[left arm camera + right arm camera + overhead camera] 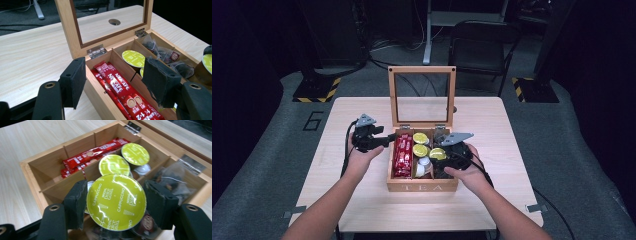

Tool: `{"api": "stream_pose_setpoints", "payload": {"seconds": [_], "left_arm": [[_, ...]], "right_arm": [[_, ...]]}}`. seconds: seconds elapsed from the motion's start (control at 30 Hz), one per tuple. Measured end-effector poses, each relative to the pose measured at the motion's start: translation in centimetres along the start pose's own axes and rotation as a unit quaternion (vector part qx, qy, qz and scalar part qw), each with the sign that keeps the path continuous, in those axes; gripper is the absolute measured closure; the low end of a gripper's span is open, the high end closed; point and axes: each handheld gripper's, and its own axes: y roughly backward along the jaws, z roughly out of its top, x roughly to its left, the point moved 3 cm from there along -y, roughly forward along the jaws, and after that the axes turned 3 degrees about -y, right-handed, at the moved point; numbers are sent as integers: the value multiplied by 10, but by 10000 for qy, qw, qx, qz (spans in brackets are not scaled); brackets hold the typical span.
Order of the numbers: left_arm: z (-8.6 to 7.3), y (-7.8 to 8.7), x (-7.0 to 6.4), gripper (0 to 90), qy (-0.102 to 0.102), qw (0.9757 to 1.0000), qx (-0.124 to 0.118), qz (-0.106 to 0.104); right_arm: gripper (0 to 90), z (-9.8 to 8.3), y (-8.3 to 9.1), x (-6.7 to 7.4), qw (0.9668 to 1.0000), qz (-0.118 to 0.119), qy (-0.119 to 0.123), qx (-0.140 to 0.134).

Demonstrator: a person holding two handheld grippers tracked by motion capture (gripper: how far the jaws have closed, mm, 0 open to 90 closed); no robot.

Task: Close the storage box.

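Note:
A wooden tea box [422, 187] stands open at the table's middle, its glass lid [422, 71] upright. Red Nescafe sticks [403, 155] fill the left compartment, green-lidded capsules [420, 138] the middle one, and tea bags [162, 51] the right. My right gripper [116, 201] is shut on a cappuccino capsule [116, 195], held above the box's right side. The same capsule [437, 154] appears in the high view, with the right gripper [446, 150] behind it. My left gripper [117, 82] is open and straddles the box's left wall [96, 93], with one jaw outside and one over the sticks [117, 86].
The light wooden table [362, 200] has bare room left, right and in front of the box. A round hole [114, 22] sits in the tabletop behind the lid. A black chair [482, 45] and stand legs are on the floor beyond the table.

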Motion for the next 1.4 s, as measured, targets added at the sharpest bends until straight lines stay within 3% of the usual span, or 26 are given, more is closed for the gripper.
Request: {"api": "stream_pose_setpoints", "payload": {"seconds": [0.73,1.4], "left_arm": [[-1,2,2,350,21,10000,14,17],[-3,2,2,350,30,10000,-1,63]], "right_arm": [[375,-18,24,-45,9975,-653,-261,15],[375,-45,35,-84,9903,-1206,-667,149]]}}
